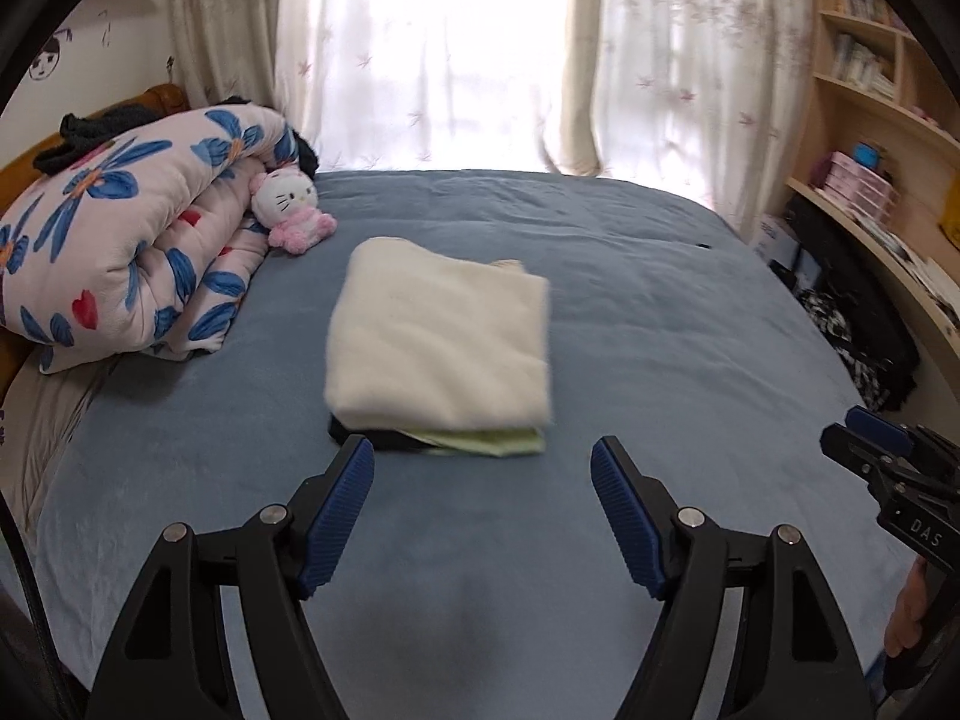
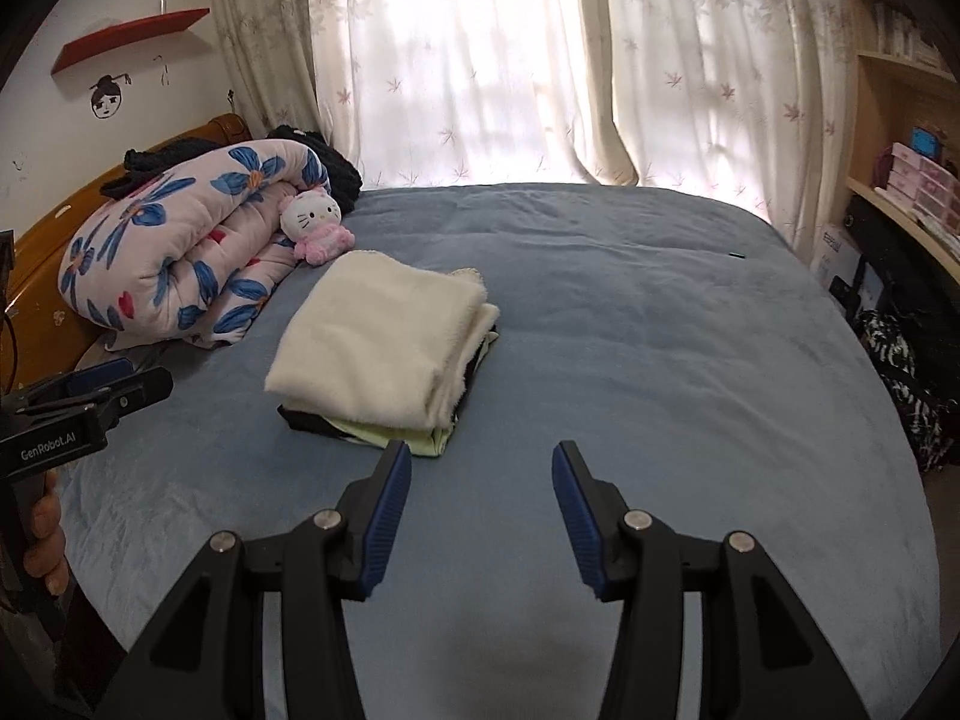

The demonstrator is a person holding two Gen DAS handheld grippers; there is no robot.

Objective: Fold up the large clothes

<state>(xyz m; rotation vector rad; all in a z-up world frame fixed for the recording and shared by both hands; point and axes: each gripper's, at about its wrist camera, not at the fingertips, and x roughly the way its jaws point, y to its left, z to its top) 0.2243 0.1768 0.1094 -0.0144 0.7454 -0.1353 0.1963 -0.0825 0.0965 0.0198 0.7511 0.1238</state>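
Both your tools are empty: left tool (image 1: 483,459) wide, right tool (image 2: 482,461) half-wide. Folded stack (image 1: 441,342) lies ahead on bed (image 1: 660,330), long axis running away, nearer left tool.

A bedroom in a home. A wide bed covered with a blue-grey plush blanket (image 2: 660,360) fills most of the room, with an orange-brown wooden headboard (image 2: 48,252) on the left. A rolled pink quilt with blue flowers (image 2: 180,252) lies against it, and a small white and pink cat plush toy (image 2: 315,225) sits beside the quilt. Sheer cream curtains printed with pink leaves (image 2: 480,60) cover a bright window behind the bed. On the right stand pale wooden shelves holding books and boxes (image 1: 864,60). A red wall shelf (image 2: 129,36) hangs above a doodled face.
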